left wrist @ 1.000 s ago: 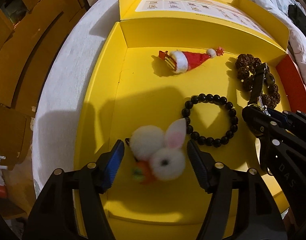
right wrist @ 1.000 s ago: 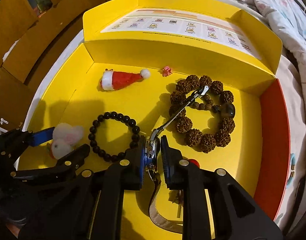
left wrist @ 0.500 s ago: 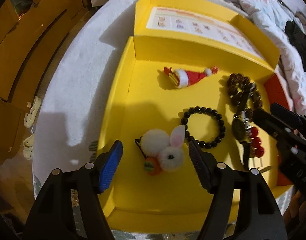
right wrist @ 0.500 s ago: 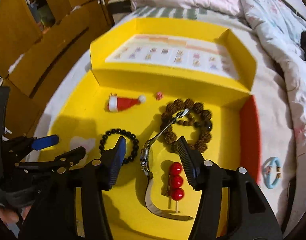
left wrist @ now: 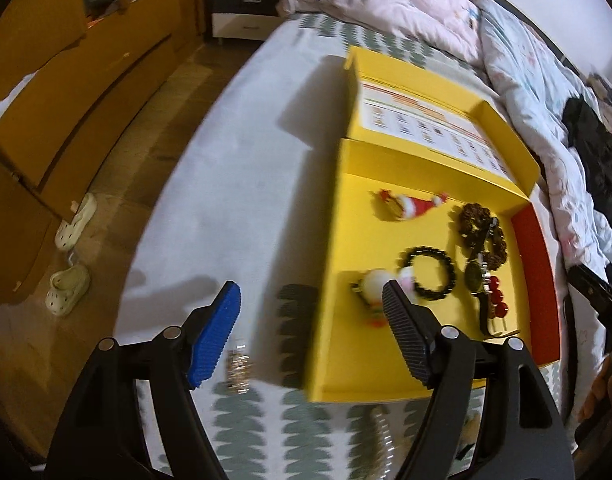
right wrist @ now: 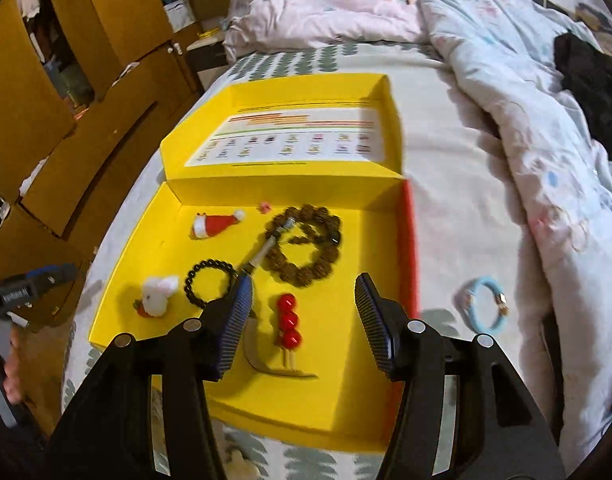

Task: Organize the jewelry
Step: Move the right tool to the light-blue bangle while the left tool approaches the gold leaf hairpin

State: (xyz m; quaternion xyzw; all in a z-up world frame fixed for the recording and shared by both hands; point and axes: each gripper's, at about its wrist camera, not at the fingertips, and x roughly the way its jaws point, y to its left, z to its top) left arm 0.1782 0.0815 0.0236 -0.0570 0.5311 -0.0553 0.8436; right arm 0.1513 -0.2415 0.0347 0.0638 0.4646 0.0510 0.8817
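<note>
Left wrist view: a bed (left wrist: 242,184) beside wooden cabinets carries a yellow box (left wrist: 325,320) holding a black bead bracelet (left wrist: 431,274). The left claw (left wrist: 309,316) points down, apart and still widening, empty.

Right wrist view: a watch (right wrist: 262,256) lies in the box beside red beads (right wrist: 288,322). The right claw (right wrist: 302,312) hangs above, sprung apart, empty.

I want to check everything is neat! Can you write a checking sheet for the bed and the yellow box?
Surface: patterned bed sheet.
Job's things: yellow box holds santa hat clip, black bead bracelet, brown bead bracelet, watch, bunny clip, red bead pin.
Clutter: blue bracelet outside box.
Grippers: left gripper, right gripper, both open, empty.
Cables: nothing seen.
Surroundings: quilt, wooden cabinets.
</note>
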